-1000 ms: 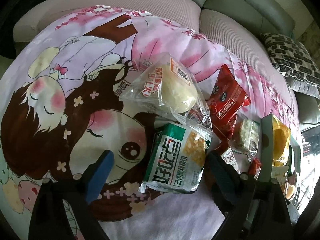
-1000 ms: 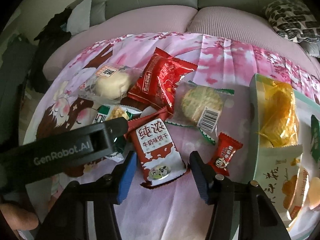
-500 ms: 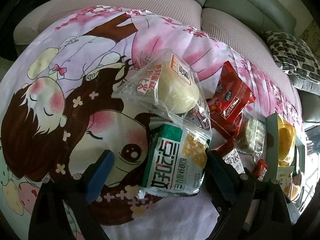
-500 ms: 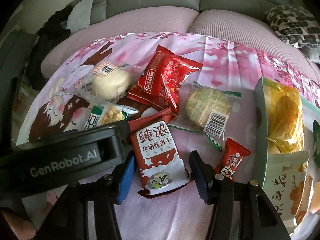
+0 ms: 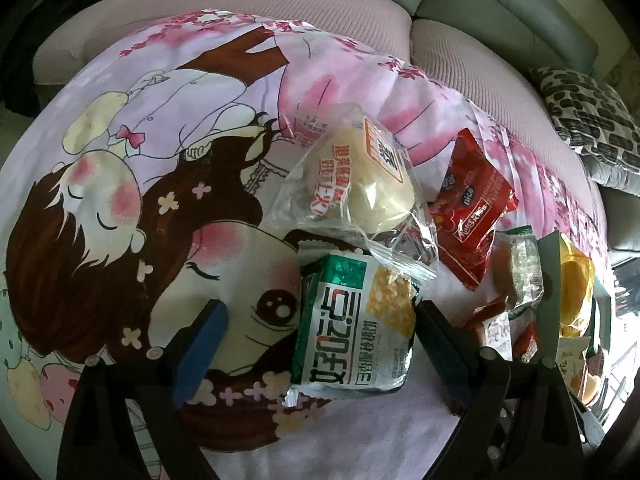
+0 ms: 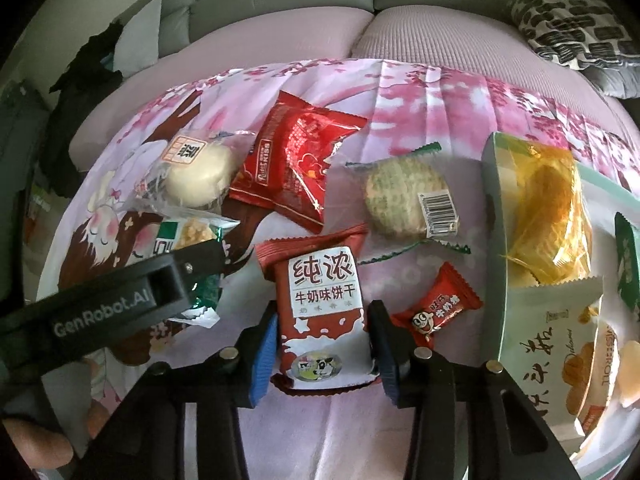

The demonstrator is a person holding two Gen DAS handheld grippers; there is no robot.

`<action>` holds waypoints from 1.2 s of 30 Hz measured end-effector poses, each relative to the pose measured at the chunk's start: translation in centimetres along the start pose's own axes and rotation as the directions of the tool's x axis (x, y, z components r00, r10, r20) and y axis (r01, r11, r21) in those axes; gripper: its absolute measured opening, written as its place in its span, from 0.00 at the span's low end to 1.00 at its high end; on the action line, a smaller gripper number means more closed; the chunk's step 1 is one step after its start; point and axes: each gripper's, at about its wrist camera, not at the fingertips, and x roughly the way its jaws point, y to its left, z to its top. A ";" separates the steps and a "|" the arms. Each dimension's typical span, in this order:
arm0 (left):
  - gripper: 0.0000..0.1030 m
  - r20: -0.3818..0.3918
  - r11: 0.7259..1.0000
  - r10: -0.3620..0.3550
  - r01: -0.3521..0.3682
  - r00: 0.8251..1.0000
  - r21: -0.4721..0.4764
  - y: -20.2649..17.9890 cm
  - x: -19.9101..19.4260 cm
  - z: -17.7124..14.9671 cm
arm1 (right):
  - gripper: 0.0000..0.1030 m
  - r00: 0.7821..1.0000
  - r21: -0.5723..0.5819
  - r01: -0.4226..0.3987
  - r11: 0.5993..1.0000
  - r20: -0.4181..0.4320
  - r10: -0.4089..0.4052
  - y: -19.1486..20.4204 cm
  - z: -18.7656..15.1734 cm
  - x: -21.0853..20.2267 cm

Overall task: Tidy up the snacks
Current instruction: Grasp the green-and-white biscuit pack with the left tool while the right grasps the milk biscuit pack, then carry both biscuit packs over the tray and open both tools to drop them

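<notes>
Snacks lie on a pink cartoon cloth. My left gripper [image 5: 320,350] is open, with a green-and-white corn snack pack [image 5: 354,326] between its fingers, against the right one. My right gripper [image 6: 324,350] is open, its fingers close on either side of a red-brown milk biscuit pack [image 6: 324,296]. A clear-wrapped white bun [image 5: 360,188], a red packet [image 6: 296,160], a round cracker pack [image 6: 404,196] and a small red candy [image 6: 436,308] lie nearby. A pale green tray [image 6: 496,208] at right holds a yellow pack and other snacks.
A grey sofa [image 6: 280,0] runs behind the cloth, with a patterned cushion [image 6: 568,28] at far right. The left gripper's body [image 6: 120,300] reaches across the left of the right wrist view.
Both grippers have moved down and forward. The corn pack now sits between the left fingers, and the right fingers have closed in beside the milk biscuit pack.
</notes>
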 end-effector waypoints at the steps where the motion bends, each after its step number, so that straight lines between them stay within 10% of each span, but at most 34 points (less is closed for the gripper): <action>1: 0.91 -0.002 1.000 0.009 -0.009 1.000 0.007 -0.2 0.1 0.0 | 0.45 1.000 -0.001 0.001 1.000 0.000 -0.001 0.0 0.0 0.0; 10: 0.51 0.017 0.998 0.043 -0.044 0.999 0.037 -0.5 -0.6 0.1 | 0.41 1.000 0.015 0.000 1.000 0.014 0.000 -0.1 0.0 -0.6; 36: 0.50 0.203 0.998 -0.025 0.012 0.979 0.067 -1.7 -8.8 -0.8 | 0.41 0.980 0.064 -0.037 0.997 0.198 0.024 -1.4 0.1 -8.3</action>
